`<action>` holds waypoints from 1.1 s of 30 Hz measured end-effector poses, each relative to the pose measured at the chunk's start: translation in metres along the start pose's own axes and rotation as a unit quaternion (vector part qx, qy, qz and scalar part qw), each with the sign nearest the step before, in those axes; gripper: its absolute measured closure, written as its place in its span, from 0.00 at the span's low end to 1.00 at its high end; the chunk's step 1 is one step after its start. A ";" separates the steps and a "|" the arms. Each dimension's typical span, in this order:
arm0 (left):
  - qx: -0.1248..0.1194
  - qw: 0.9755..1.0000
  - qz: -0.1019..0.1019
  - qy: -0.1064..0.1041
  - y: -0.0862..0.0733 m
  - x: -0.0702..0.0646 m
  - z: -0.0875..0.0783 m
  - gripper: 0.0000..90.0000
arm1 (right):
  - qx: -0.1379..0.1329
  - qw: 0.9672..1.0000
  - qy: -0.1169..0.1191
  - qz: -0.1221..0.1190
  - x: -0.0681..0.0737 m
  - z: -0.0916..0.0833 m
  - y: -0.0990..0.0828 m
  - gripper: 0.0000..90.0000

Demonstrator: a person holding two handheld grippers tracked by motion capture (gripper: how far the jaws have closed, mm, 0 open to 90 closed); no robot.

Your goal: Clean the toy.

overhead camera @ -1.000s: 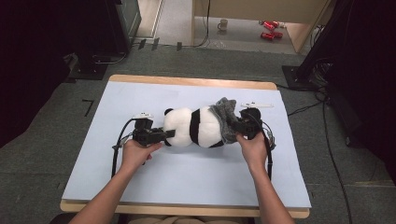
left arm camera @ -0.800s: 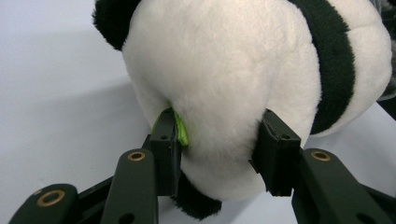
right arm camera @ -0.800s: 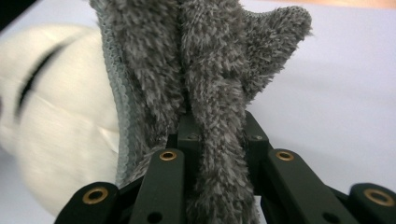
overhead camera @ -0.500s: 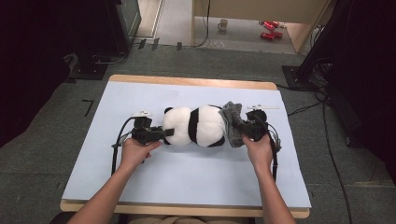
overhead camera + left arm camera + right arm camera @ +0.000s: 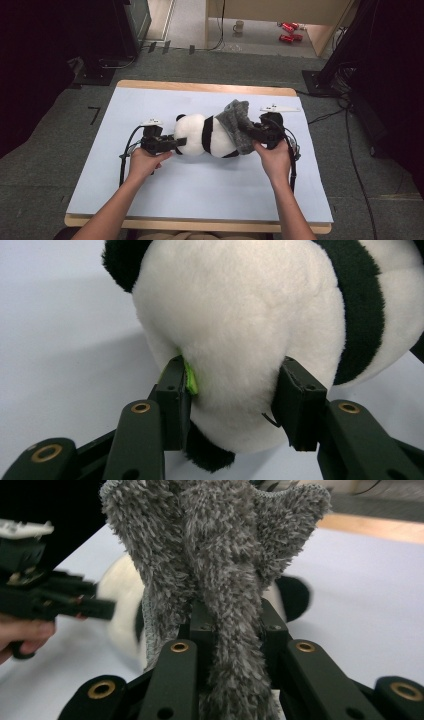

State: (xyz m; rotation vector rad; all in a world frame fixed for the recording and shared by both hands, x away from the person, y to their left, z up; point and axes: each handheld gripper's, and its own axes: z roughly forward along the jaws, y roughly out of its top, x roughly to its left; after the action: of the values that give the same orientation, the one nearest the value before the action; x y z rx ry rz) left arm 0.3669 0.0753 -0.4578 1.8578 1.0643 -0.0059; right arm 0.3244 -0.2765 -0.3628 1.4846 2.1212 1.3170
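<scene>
A black-and-white plush panda (image 5: 200, 136) lies on its side on the light blue sheet (image 5: 200, 190). My left gripper (image 5: 180, 142) has its jaws on either side of the panda's white head (image 5: 240, 315). The pads press into the fur, though the jaws have just been opening a little. A green tag (image 5: 190, 380) sticks out by one pad. My right gripper (image 5: 250, 131) is shut on a grey fuzzy cloth (image 5: 239, 125) draped over the panda's other end. In the right gripper view the cloth (image 5: 215, 545) rises bunched from between the jaws (image 5: 232, 625).
The sheet covers a wooden table (image 5: 200, 89) with bare room in front of and behind the panda. Cables trail from both grippers. On the floor beyond stand a mug (image 5: 239, 25) and red cans (image 5: 286, 30), with dark racks at both sides.
My right gripper has risen a little with the grey cloth, which now stands higher over the panda's end. The left hand has stayed where it was.
</scene>
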 end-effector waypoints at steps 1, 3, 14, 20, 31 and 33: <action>0.000 1.000 0.002 -0.002 0.000 0.000 0.000 0.58 | 0.008 1.000 0.003 -0.006 0.003 0.002 -0.002 0.84; -0.003 1.000 0.008 -0.007 0.000 0.000 0.000 0.55 | 0.029 0.999 0.000 -0.015 0.009 0.011 -0.008 0.84; -0.013 0.998 0.056 0.000 -0.003 -0.003 -0.006 0.41 | 0.028 0.999 -0.014 -0.013 0.000 0.025 -0.011 0.84; -0.013 0.996 0.086 0.006 -0.011 -0.005 -0.010 0.41 | 0.022 0.999 -0.021 -0.008 -0.009 0.032 -0.005 0.84; -0.006 0.996 0.090 0.006 -0.020 -0.007 0.007 0.40 | 0.017 0.999 -0.027 0.004 -0.022 0.041 0.001 0.84; -0.013 0.996 0.093 0.011 -0.019 -0.006 0.010 0.39 | 0.015 1.000 -0.027 0.006 -0.024 0.042 0.001 0.84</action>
State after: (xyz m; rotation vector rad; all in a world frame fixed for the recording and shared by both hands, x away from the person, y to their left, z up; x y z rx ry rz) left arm 0.3542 0.0668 -0.4746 1.9311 0.8983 0.1354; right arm 0.3625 -0.2747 -0.3927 1.5292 2.1112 1.2408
